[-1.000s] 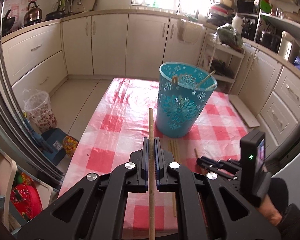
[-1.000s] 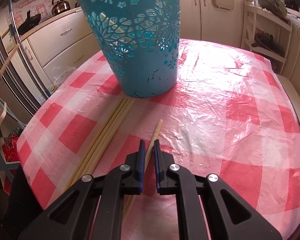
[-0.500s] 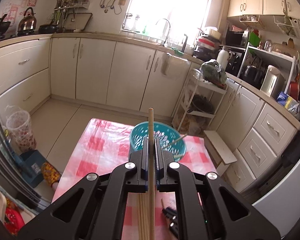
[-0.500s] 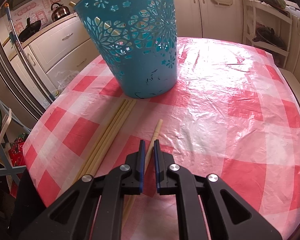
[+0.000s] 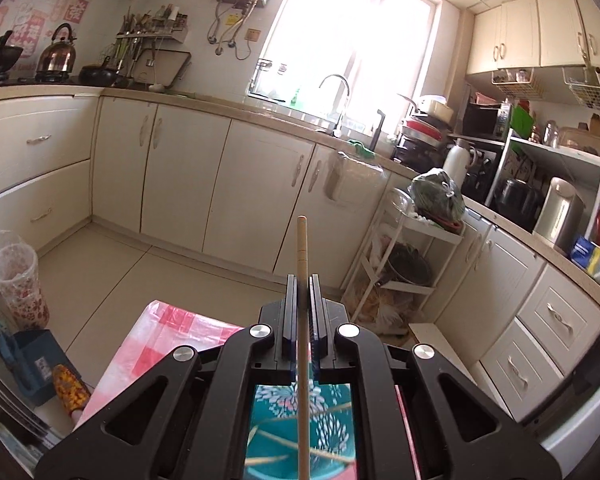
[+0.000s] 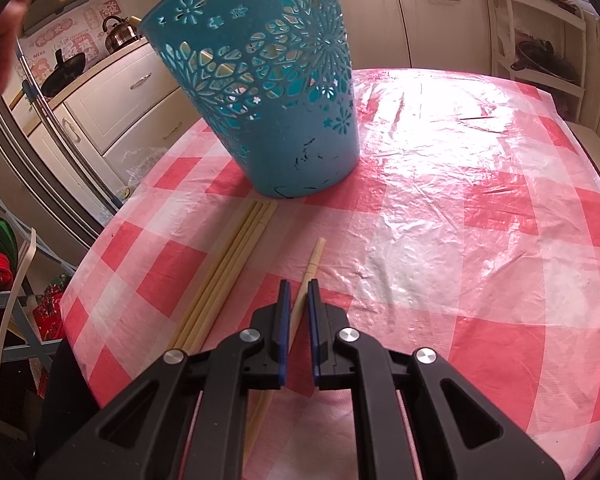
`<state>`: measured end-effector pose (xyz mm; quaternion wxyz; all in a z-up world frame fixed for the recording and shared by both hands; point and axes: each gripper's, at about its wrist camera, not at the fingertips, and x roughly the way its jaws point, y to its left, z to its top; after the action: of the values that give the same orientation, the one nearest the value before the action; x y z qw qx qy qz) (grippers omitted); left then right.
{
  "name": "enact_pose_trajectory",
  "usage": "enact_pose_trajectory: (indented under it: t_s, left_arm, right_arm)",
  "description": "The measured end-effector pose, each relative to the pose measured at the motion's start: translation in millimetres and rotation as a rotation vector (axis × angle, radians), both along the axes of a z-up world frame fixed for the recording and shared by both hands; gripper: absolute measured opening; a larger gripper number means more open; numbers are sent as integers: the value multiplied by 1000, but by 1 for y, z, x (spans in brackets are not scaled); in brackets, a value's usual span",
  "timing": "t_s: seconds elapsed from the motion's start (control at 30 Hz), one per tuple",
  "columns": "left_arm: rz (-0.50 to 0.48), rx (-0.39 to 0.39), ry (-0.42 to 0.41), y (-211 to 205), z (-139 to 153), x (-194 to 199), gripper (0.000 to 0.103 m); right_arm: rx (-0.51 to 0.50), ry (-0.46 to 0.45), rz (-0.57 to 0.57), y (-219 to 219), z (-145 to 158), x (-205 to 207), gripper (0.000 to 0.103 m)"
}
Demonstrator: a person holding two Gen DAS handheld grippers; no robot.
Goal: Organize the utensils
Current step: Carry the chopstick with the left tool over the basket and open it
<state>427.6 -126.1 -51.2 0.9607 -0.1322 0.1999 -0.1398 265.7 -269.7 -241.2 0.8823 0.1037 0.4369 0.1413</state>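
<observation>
left gripper (image 5: 302, 284) | clenched on one chopstick (image 5: 302, 248), carried over the blue basket (image 6: 260, 80), likely to drop in | right gripper (image 6: 298, 290) nearly closed around another chopstick (image 6: 314, 258) on the desk (image 6: 460, 240) | four more chopsticks (image 6: 236, 256) just left

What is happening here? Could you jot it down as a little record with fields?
place: kitchen table with a red checked tablecloth
left hand-held gripper: shut on a chopstick, above the teal basket
right hand-held gripper: nearly shut around a single chopstick lying on the cloth
waiting: bundle of chopsticks beside the single one
in basket: thin sticks
</observation>
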Motion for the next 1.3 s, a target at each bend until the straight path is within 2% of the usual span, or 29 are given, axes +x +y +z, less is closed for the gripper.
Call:
enact_pose_trajectory:
  t_s: [0.23, 0.53, 0.7, 1.0, 1.3]
  left_arm:
    - [58, -17, 27, -8, -35, 32, 5]
    - [65, 25, 50, -9, -62, 28, 5]
    - [72, 1, 63, 1, -61, 25, 5]
    - [63, -54, 15, 8, -29, 19, 5]
    - [84, -37, -9, 1, -23, 24, 5]
  right_arm:
    - [15, 4, 4, -5, 0, 0, 9]
    - [16, 5, 2, -3, 0, 0, 9]
    - [14, 4, 1, 0, 1, 0, 9]
    - [15, 4, 1, 0, 1, 0, 9]
    - [15, 4, 0, 0, 1, 0, 9]
